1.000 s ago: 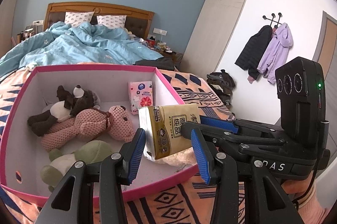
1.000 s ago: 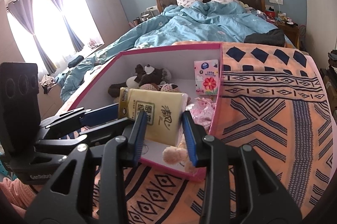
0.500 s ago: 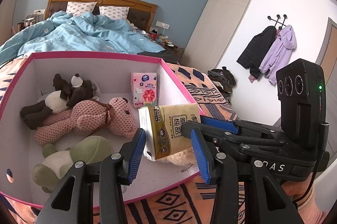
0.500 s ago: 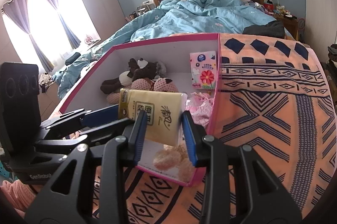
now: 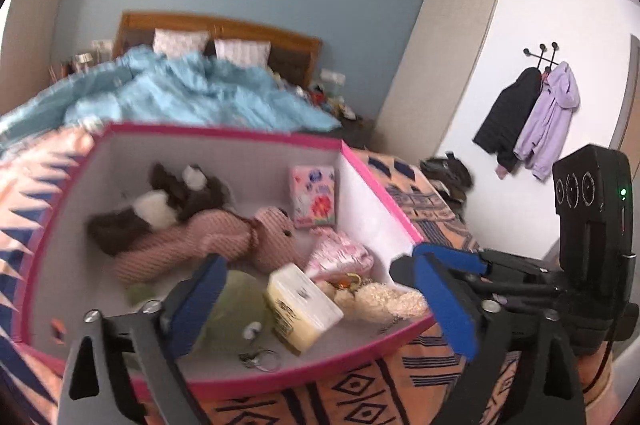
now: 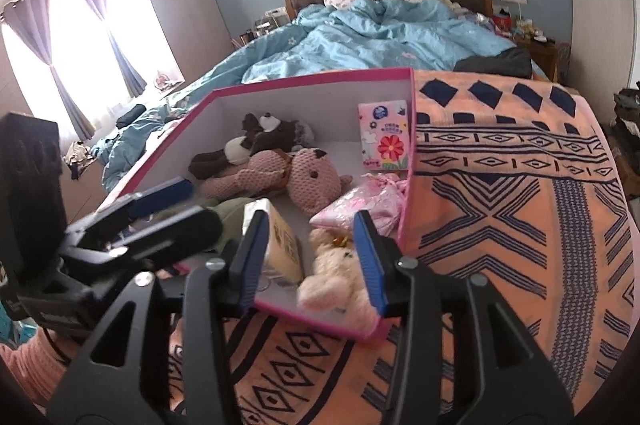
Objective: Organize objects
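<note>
A yellow tissue pack [image 5: 302,307] lies tilted inside the pink-rimmed storage box [image 5: 224,135], free of both grippers; it also shows in the right wrist view [image 6: 280,245]. My left gripper [image 5: 320,305] is open wide above the box's near end. My right gripper [image 6: 310,259] is open, its blue pads either side of the pack and a cream plush bear [image 6: 334,277]. The box [image 6: 316,75] also holds a pink knitted bear [image 6: 280,177], a brown dog plush [image 6: 248,145], a green plush [image 5: 236,309], a pink flowered tissue pack [image 6: 386,141] and a pink bag [image 6: 360,207].
The box stands on an orange patterned blanket [image 6: 500,193] at the foot of a bed with a blue duvet [image 6: 360,37]. A keyring [image 5: 260,359] lies on the box floor. Coats [image 5: 532,113] hang on the right wall. Curtained windows [image 6: 60,37] are at left.
Both grippers held the yellow tissue pack over the box; both have opened and the pack has dropped into the box's near end.
</note>
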### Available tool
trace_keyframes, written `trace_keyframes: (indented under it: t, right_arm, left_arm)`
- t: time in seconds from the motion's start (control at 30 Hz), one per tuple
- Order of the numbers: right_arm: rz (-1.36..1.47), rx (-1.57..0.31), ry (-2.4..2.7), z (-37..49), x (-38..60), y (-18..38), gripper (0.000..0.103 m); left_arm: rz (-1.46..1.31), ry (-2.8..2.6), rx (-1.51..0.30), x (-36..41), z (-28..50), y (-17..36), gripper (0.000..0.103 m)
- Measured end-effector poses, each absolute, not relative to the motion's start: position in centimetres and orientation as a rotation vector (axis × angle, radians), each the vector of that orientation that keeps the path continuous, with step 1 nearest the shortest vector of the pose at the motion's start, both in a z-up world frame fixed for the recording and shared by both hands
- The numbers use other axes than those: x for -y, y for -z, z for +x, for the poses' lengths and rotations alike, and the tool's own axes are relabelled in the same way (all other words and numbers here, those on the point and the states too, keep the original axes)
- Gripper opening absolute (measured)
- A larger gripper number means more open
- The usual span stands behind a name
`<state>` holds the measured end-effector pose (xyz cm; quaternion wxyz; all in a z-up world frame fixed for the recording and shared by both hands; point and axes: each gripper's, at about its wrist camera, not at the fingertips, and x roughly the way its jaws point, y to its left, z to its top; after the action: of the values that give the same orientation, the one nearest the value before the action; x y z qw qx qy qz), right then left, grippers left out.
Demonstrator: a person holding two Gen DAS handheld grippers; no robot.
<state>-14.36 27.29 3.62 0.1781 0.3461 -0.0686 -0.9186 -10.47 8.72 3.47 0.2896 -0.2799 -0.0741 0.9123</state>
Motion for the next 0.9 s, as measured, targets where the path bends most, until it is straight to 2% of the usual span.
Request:
trace_keyframes:
  t: [0.13,0.27,0.33,0.43,0.57,0.73,0.9]
  right_arm:
    - [0.899,0.158,2.626,-11.7,-26.4,-4.1,0.058]
    - [0.829,0.133,2.655,-9.1,-25.7,-4.2,0.067]
    - [0.788,0.107,2.684,-7.7,-25.1,-4.1,0.08]
    - [0.736,0.046,2.741,-5.7,-24.0,-3.6,0.092]
    - [0.765,0.029,2.745,-4.6,-23.1,-2.2,0.093]
    - [0.866,0.071,2.724,-4.6,-22.7,0.0,0.093]
    - [0.877,0.06,2.732,-4.3,-21.9,0.9,0.093]
  left_arm:
    - [-0.619,-2.546,0.131,-6.8,-7.5,-4.8,0.103]
    - [-0.597,-2.601,0.143,-4.6,-5.6,-4.9,0.103]
    - [-0.626,-2.642,0.134,-3.5,-4.9,-4.3,0.103]
    - [-0.653,-2.711,0.12,-2.3,-3.9,-3.5,0.103]
    - [-0.708,-2.786,0.046,-1.7,-2.8,-2.1,0.103]
    - [-0.834,-2.807,0.087,-0.3,-2.6,-0.1,0.103]
    - [-0.872,-2.817,0.043,-0.3,-1.9,0.7,0.103]
